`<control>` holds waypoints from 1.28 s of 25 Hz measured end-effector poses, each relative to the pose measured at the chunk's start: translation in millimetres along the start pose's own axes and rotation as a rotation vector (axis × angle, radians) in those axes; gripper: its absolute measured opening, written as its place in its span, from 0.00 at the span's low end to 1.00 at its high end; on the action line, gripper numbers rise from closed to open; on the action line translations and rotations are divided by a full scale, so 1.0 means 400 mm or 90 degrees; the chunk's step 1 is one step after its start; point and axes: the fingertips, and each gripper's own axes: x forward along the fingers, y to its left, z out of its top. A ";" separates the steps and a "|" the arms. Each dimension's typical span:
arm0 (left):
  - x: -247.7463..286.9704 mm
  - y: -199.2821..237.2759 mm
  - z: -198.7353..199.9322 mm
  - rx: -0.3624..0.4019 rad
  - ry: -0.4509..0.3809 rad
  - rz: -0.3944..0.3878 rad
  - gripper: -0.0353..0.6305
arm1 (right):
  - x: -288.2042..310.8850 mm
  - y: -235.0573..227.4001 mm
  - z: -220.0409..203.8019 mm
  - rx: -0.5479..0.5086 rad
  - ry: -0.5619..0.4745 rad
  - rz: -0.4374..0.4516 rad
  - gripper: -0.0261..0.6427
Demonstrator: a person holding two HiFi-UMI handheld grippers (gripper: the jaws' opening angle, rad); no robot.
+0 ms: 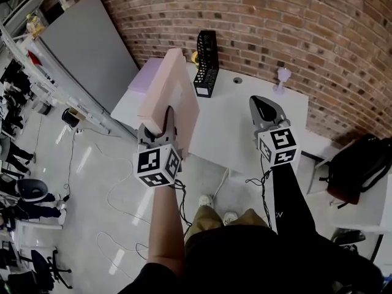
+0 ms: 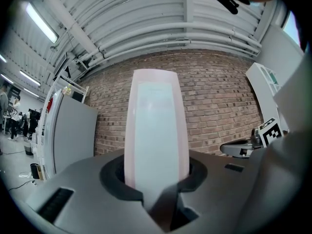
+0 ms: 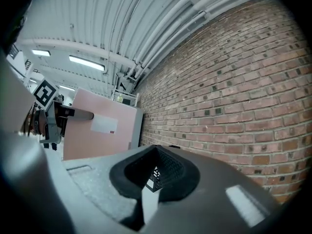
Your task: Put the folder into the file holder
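Head view has our left gripper (image 1: 166, 120) clamped on the lower edge of the pink folder (image 1: 170, 84). We hold it upright, likely so it can slot into the black file holder (image 1: 207, 63) at the white table's (image 1: 245, 127) far side. Our right gripper (image 1: 264, 106) is empty, jaws seemingly together. Only the left gripper view shows the folder's spine pinched.
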 end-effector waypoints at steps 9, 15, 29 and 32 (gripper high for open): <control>0.153 0.024 0.011 -0.001 -0.017 -0.020 0.25 | 0.095 -0.061 -0.017 -0.008 0.002 -0.031 0.04; 0.314 0.076 0.007 -0.013 -0.017 -0.039 0.25 | 0.209 -0.121 -0.021 -0.016 0.009 -0.066 0.04; 0.697 0.160 -0.010 -0.034 -0.008 -0.113 0.26 | 0.459 -0.244 -0.038 -0.023 0.033 -0.155 0.04; 0.756 0.170 -0.021 -0.044 -0.005 -0.129 0.26 | 0.498 -0.258 -0.049 -0.028 0.042 -0.171 0.04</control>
